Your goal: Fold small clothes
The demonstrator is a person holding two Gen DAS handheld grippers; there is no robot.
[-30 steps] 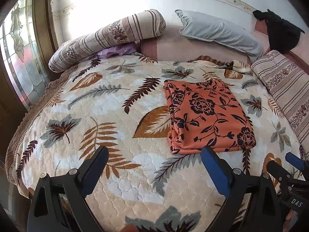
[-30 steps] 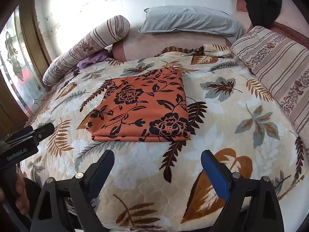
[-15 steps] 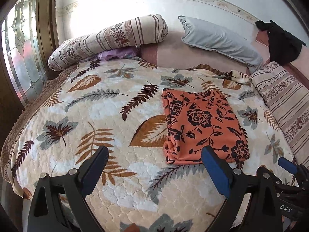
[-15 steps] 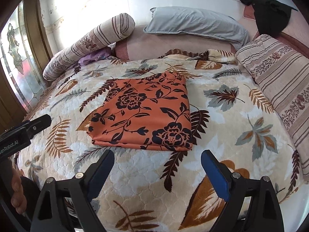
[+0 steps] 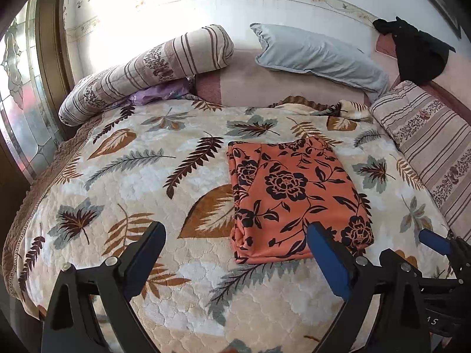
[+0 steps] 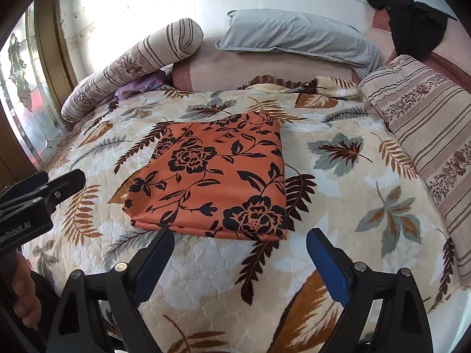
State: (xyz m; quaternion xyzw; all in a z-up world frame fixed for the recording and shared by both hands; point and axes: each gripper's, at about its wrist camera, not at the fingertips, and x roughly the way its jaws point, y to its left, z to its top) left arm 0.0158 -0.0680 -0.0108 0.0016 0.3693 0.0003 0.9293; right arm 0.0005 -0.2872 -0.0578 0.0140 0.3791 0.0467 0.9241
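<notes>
An orange cloth with black flowers lies folded into a neat rectangle on the leaf-patterned bedspread. My left gripper hangs open above the near part of the bed, left of and short of the cloth, holding nothing. My right gripper is open too, just short of the cloth's near edge, with nothing between its blue-padded fingers. The right tool shows at the lower right of the left wrist view, and the left tool at the left edge of the right wrist view.
A striped bolster, a grey pillow and a purple cloth lie at the headboard. A striped cushion lines the right side. A black garment hangs at the far right corner. A glass door stands left.
Both grippers have drawn back and risen slightly from the bed, so the folded cloth sits farther off in both views. The cloth itself has not moved.
</notes>
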